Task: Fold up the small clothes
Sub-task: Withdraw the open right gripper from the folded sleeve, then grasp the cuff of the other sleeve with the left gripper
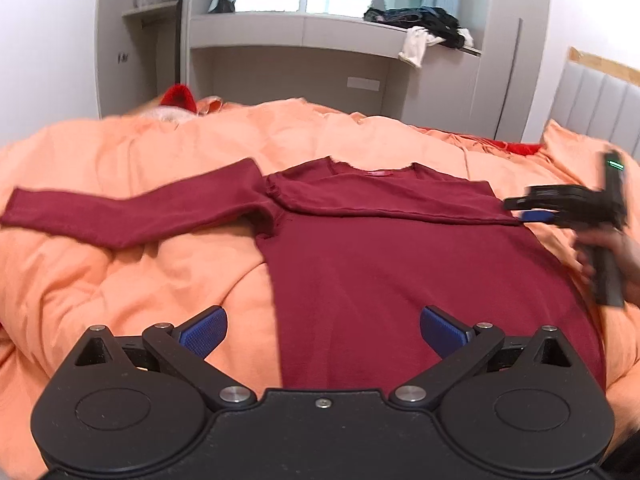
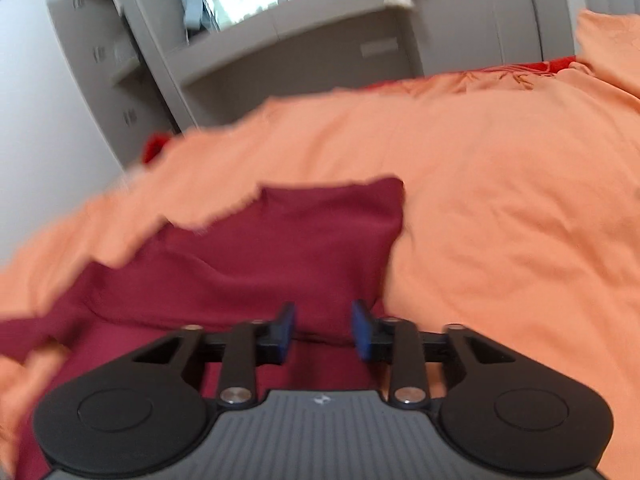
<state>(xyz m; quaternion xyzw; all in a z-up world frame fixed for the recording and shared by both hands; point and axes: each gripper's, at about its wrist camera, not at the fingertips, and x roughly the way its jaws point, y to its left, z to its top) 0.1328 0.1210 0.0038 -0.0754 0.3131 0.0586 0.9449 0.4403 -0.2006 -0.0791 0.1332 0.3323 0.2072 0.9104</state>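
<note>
A dark red long-sleeved top (image 1: 400, 272) lies flat on the orange bedcover (image 1: 120, 280). Its left sleeve (image 1: 132, 212) stretches out to the left; the right sleeve is folded across the chest. My left gripper (image 1: 323, 334) is open wide above the hem, holding nothing. My right gripper (image 1: 520, 210) sits at the top's right shoulder edge. In the right wrist view the top (image 2: 288, 248) lies under that gripper (image 2: 323, 330), whose blue pads stand a small gap apart with nothing between them. That view is blurred.
A grey cabinet and shelf (image 1: 304, 36) stand beyond the bed, with dark and white clothes (image 1: 424, 28) piled on the shelf. A red item (image 1: 180, 98) lies at the bed's far left. A padded headboard (image 1: 592, 104) is on the right.
</note>
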